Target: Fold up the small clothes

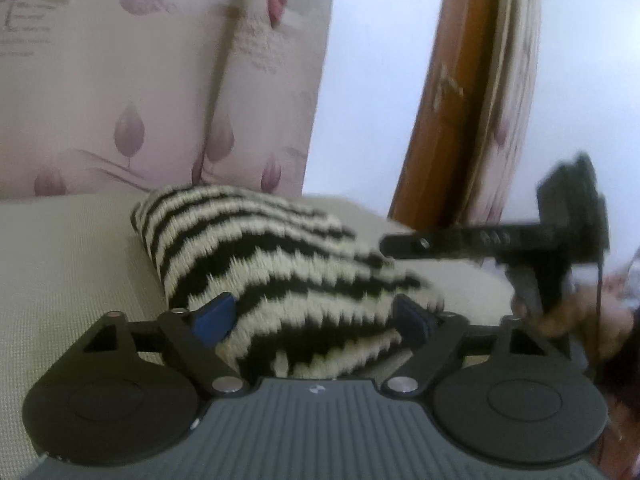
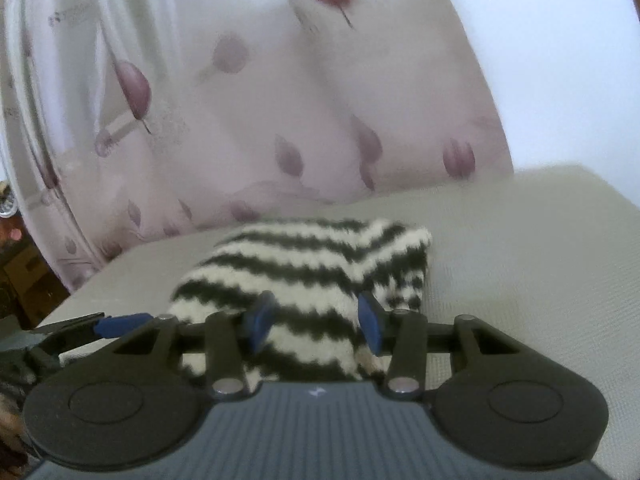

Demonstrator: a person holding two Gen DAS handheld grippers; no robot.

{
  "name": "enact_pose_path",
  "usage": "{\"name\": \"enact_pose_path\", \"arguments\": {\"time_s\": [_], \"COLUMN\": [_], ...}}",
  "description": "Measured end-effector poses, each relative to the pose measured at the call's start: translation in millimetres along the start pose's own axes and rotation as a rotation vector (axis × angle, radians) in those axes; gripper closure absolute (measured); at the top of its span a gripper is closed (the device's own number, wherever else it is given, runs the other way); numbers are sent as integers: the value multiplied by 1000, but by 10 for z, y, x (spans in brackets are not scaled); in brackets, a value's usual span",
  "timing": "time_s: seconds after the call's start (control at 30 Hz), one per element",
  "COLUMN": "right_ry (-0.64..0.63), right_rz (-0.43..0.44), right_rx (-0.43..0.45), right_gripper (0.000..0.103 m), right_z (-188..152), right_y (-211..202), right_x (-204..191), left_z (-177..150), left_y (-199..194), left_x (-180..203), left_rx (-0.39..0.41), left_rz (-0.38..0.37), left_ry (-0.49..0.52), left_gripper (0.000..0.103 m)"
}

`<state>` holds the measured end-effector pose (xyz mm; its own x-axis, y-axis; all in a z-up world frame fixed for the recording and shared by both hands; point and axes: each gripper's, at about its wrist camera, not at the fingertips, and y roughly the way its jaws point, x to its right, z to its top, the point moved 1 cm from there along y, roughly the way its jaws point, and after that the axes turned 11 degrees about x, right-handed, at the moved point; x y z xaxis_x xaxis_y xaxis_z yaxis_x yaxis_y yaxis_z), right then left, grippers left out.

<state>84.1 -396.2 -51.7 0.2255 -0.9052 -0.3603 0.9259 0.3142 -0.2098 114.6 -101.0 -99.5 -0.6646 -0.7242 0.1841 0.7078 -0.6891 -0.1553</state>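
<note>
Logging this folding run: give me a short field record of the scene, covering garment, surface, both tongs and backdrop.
garment: black-and-cream striped knit, lying bunched on the surface
surface: beige textured cushion
left tongs: open, blue pads either side of the knit's near end
right tongs: open, pads straddling the knit
backdrop: pink curtain with plum leaf print
other: wooden frame at right in the left wrist view

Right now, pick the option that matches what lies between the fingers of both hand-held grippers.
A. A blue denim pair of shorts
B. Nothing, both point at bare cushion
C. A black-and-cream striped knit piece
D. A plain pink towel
C: the striped knit piece lies on the beige cushion, between the open blue-padded fingers of the left hand-held gripper and the right hand-held gripper.
</note>
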Motion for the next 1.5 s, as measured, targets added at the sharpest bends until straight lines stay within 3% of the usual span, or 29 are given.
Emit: {"name": "enact_pose_path", "arguments": {"time_s": [0.13, 0.2, 0.33, 0.47, 0.53, 0.57, 0.6, 0.67, 0.73, 0.9, 1.0, 1.17, 1.27, 1.33, 1.43, 1.5], "right_ry": [55, 89, 100, 97, 111, 120, 139, 143, 115, 84, 45, -28, -61, -75, -112, -178], "right_rz": [-24, -16, -15, -23, -34, -53, -55, -50, -65, -116, -50, 56, 44, 33, 17, -18], "right_rx": [-59, -73, -60, -71, -77, -98, -112, -106, -88, 58, 152, 144, 119, 84, 14, -56], "right_gripper": [58, 52, 51, 46, 36, 24, 24, 24, 24, 23, 23, 23, 24, 24, 40, 50], "right_z": [-180, -289, -356, -363, -364, -373, -382, -375, -364, -213, -27, 309, 479, 540, 491, 341], "right_y": [151, 174, 192, 238, 253, 269, 283, 279, 255, -34, -194, 99, 470, 741, 1017, 1141], "right_x": [154, 226, 242, 252, 289, 315, 349, 366, 328, 224, 71, -175, -164, -138, -67, -53], "left_z": [-125, -164, -137, -170, -180, -186, -191, -176, -157, -66, 149, 502, 571, 521, 316, 172], "left_y": [-50, -18, 90, 187, 135, 82, 9, -81, -120, -383, -502, -196, 109, 290, 476, 501], "left_x": [67, 57, 6, -31, -19, -40, -97, -202, -242, -22, 20, -109, -212, -275, -257, -176], "left_rx": [-8, -31, -52, -125, -135, -136, -138, -143, -133, -11, 100, 188, 186, 143, 24, -3], "left_rz": [29, 69, 208, 350, 403, 441, 455, 453, 402, 262, 248, 222, 221, 206, 174, 178], "left_ry": [102, 152, 201, 244, 259, 245, 198, 126, 95, 161, 140, 63, 41, 3, -8, 55], "left_gripper": [18, 18, 32, 31, 31, 31, 31, 31, 31, 32, 27, 27, 29, 32, 38, 38]}}
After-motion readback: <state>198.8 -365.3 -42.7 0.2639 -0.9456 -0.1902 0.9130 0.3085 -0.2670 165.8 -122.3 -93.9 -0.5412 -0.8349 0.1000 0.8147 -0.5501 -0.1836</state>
